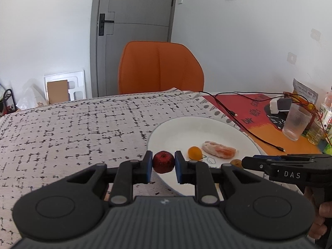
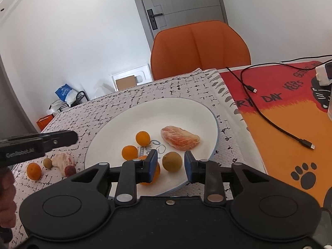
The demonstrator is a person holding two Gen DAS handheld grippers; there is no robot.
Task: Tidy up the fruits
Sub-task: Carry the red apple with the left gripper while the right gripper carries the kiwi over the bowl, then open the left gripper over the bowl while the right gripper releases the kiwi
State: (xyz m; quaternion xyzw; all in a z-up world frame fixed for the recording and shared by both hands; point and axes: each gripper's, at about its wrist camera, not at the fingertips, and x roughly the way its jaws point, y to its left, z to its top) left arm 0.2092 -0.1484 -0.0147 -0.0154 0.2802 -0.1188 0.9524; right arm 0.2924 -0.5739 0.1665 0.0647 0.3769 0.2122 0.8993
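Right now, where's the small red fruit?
In the left wrist view, the red fruit sits clamped in the left gripper, at the near left rim of the white plate.

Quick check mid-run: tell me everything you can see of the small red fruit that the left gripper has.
The small red fruit is round, dark red with a speckled, slightly glittery skin and a dimple on top, like a tiny apple. It sits upright between the left gripper's two blue pads, which press on its sides. It is at the near-left rim of the white plate, above the patterned tablecloth; whether it rests on anything cannot be told. No stem or damage shows.
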